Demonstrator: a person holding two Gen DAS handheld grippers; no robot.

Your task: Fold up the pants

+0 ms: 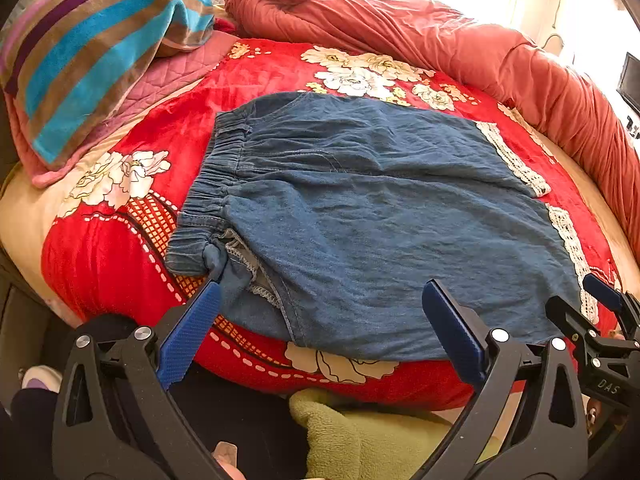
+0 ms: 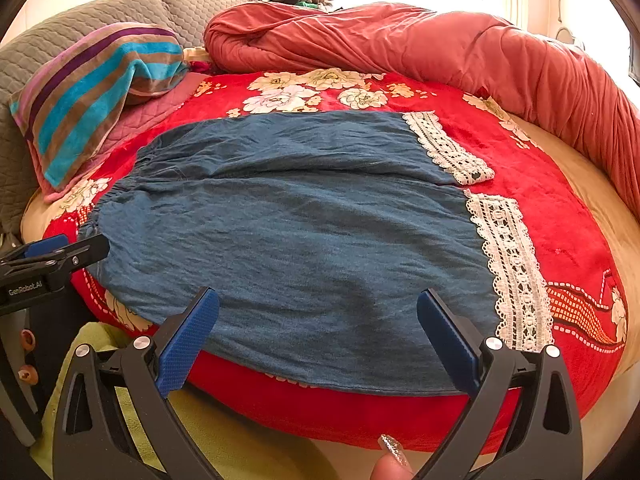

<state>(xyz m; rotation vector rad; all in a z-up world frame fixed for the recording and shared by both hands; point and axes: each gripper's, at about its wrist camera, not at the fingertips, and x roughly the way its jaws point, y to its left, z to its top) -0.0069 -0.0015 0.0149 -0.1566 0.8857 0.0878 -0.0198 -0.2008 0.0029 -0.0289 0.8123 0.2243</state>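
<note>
Red floral blanket spread over a bed, rumpled coral duvet bunched along the far edge, striped towel draped on a pink quilted pillow at far left. Blue denim pants laid flat across the blanket — elastic waistband to the left, white lace cuffs to the right, one leg lying on the other. Left gripper poised over the near edge by the waistband, jaws spread wide, gripping nothing; left blue pad just beside the waistband corner. Right gripper over the near hem toward the lace — likewise gaping, empty. Green fleece below the bed edge. Fingertip with glittered nail at bottom of right view.
</note>
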